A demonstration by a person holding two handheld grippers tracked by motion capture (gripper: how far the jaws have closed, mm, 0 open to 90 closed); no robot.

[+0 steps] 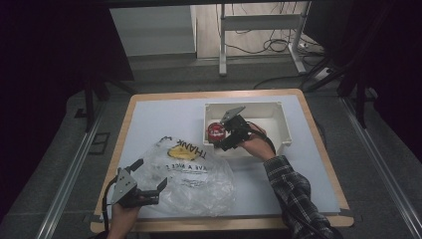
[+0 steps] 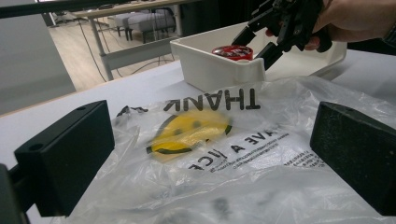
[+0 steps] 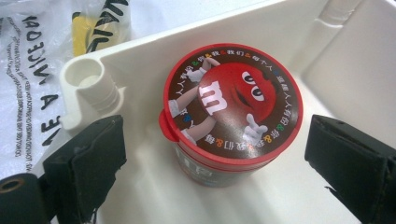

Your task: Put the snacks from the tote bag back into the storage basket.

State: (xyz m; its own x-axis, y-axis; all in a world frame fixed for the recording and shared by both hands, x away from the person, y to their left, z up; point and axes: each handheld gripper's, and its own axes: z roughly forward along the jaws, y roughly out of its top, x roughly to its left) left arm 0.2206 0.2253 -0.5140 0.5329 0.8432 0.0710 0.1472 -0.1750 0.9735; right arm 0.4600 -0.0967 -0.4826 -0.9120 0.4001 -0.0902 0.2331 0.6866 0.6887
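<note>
Here the right gripper (image 3: 215,154), jaws spread, is straddling the rigid, smooth-sided candy tub (image 3: 231,116) in the white bin's (image 3: 140,196) corner, best pinched across its body below the lid, while the left gripper (image 2: 210,158), also spread and empty, is hovering over the limp, slippery plastic bag (image 2: 243,158) at the table's near-left edge.

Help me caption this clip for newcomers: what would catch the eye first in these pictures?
Most striking is the red-lidded round candy tub standing in a corner of the white plastic bin, with the right gripper open above it, jaws either side. Next is the crumpled clear plastic bag with a yellow smiley face lying on the pale table just in front of the bin, where the open left gripper sits at its near-left edge.
</note>
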